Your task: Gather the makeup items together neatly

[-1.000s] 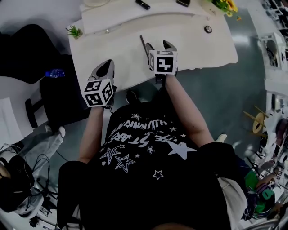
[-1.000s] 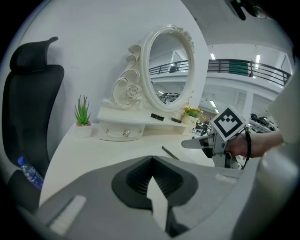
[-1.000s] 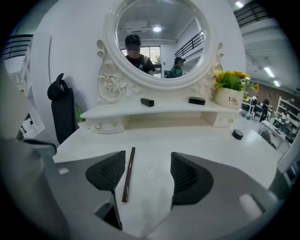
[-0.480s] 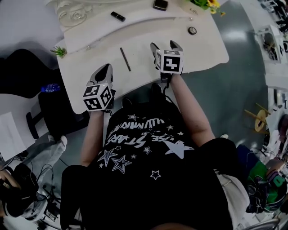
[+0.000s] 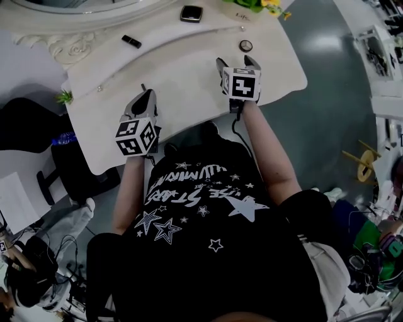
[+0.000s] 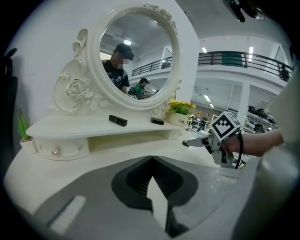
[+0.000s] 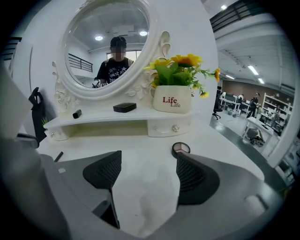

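On the white dressing table, a round open compact lies just ahead of my right gripper, near its right jaw. That gripper is open and holds nothing. A black lipstick tube and a flat black case rest on the raised shelf. A dark pencil lies on the table to the left, mostly hidden by my left gripper in the head view. The left gripper is shut and empty.
An oval mirror rises behind the shelf. A white pot of yellow flowers stands at the shelf's right end and a small green plant at the left. The table's front edge curves close to my body.
The head view has swung, so the table sits further left and lower. Both grippers reach further over the tabletop. The pencil, plainly visible before, is now mostly behind the left gripper.
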